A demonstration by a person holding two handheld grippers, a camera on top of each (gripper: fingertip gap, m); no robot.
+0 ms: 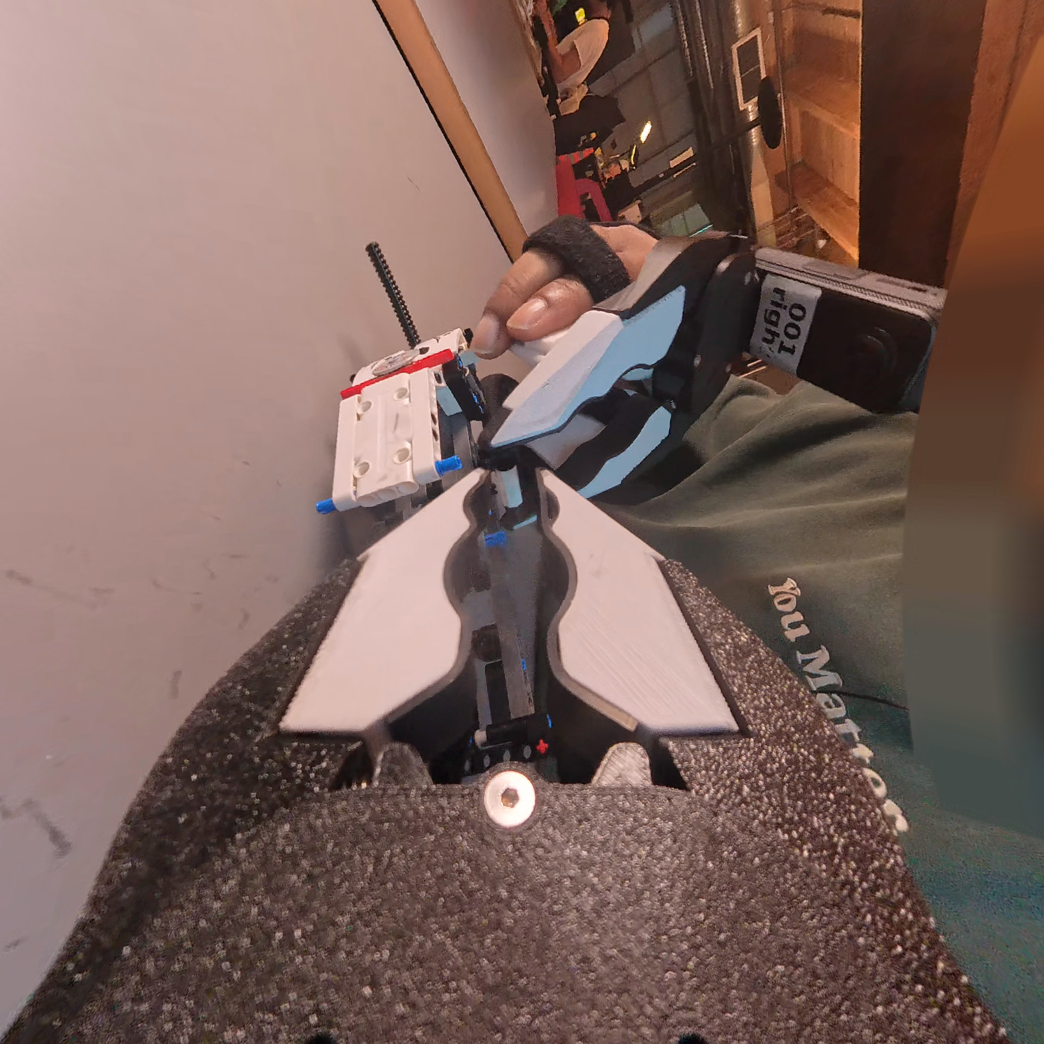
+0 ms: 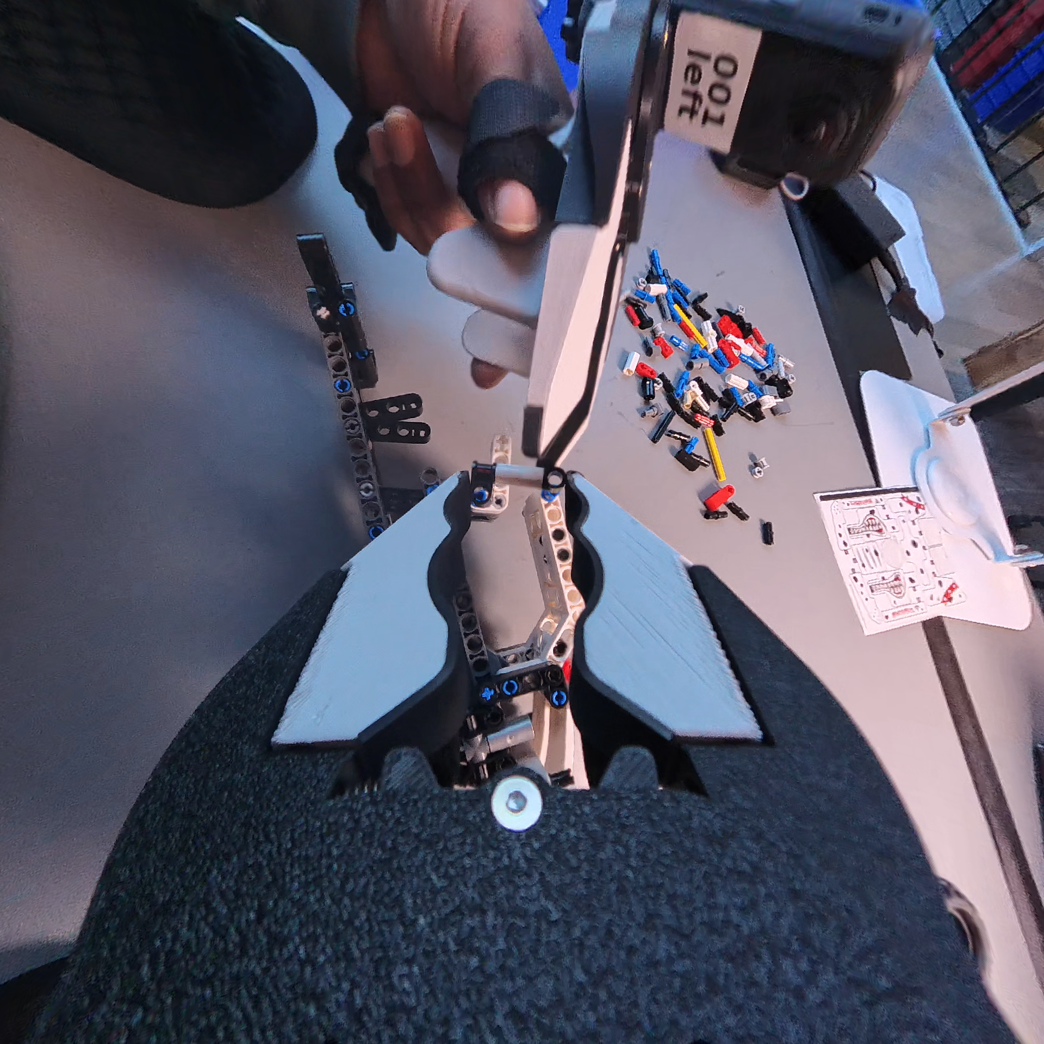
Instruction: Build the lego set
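Left gripper [image 1: 511, 480] is clenched on the model [image 1: 390, 429], fingertips nearly meeting at a white part at 12 o'clock; right gripper [image 2: 517, 486] grips the same model's frame [image 2: 551, 565] between its part-closed fingers; both are held above the table [image 2: 169, 452]; loose pieces [image 2: 706, 361] lie at 2 o'clock in the right view, sticker sheet [image 2: 887, 556] at 3 o'clock.

A white label [image 1: 784, 321] with dark print sits on the black camera block at right centre of the left wrist view. A like label [image 2: 713, 79] stands on the camera block at upper right of the right wrist view. Pale lettering [image 1: 813, 672] runs along a green garment [image 1: 762, 508], lower right. A printed sticker sheet [image 2: 890, 556] lies on the bench [image 2: 169, 452], right edge, too small to read.
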